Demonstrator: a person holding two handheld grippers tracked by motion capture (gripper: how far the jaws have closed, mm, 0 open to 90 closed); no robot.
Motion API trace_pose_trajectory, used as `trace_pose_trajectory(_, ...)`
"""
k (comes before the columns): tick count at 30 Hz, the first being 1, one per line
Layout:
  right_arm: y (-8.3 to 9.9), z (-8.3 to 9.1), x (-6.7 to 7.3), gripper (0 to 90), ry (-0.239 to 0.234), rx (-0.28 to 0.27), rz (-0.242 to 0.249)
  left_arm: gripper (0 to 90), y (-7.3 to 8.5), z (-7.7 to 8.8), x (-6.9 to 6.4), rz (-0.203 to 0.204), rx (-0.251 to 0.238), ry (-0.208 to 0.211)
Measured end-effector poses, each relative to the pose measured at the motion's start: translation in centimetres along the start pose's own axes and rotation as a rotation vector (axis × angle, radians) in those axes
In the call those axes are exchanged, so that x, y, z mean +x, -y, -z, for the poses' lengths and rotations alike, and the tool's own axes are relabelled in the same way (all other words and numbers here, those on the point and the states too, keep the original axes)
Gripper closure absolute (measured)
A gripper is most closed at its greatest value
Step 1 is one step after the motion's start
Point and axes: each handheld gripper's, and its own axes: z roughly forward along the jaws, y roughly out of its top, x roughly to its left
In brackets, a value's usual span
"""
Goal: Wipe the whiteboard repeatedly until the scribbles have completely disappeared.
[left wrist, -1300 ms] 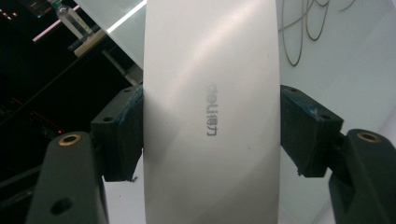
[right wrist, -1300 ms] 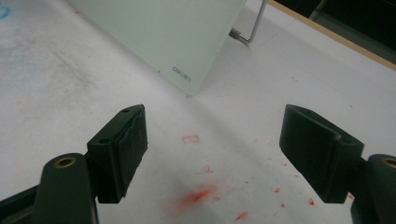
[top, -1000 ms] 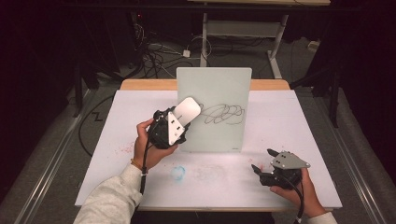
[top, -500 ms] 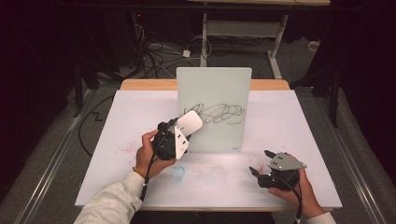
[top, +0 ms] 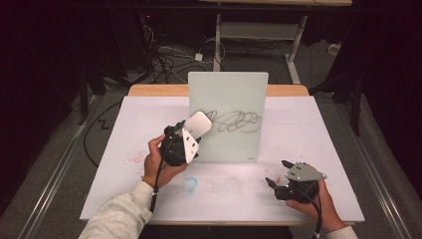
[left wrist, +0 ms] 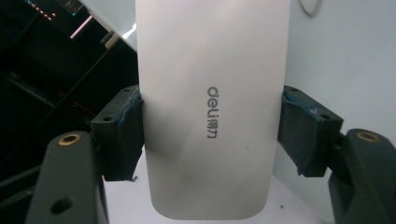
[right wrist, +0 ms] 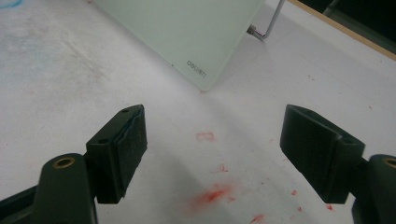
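Note:
A pale green glass board (top: 234, 94) stands upright mid-table with a black scribble (top: 235, 121) across its face. My left gripper (top: 191, 132) is shut on a white "deli" eraser (top: 198, 124), holding it against the board's left edge, just left of the scribble. In the left gripper view the eraser (left wrist: 212, 107) is clamped between both pads (left wrist: 128, 135), with the board (left wrist: 345, 51) behind it. My right gripper (top: 276, 173) rests low near the table's front right, open and empty. In the right gripper view its jaws (right wrist: 212, 140) stand wide apart over the table, facing the board's lower corner (right wrist: 187, 32).
The white table sheet (top: 308, 129) carries red smudges (right wrist: 212, 196) and a blue mark (top: 189, 184) near the front. A metal stand leg (right wrist: 272, 21) props the board from behind. Beyond the table's wooden far edge (top: 154, 90) lie cables (top: 169, 59) and a desk frame.
The left gripper with the eraser dipped lower along the board's left edge, then rose slightly. The right gripper has barely moved. The scribble looks the same.

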Motion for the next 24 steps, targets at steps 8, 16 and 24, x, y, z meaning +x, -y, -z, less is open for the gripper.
trace_pose_trajectory(8, -0.1, 0.0, 0.2, 23.7, -0.009, -0.001, 0.0, 29.2, 0.5, 0.1, -1.6, -0.071, 0.048, 0.059)
trace_pose_trajectory(16, 0.0, -0.1, 0.0, 23.7, -0.006, 0.006, -0.016, 29.2, -2.7, 0.3, 3.2, 0.049, 0.008, 0.007)
trace_pose_trajectory(24, 0.1, -0.1, -0.1, 23.7, -0.006, 0.008, -0.006, 29.2, -2.9, -0.6, -1.9, -0.112, 0.039, -0.035)
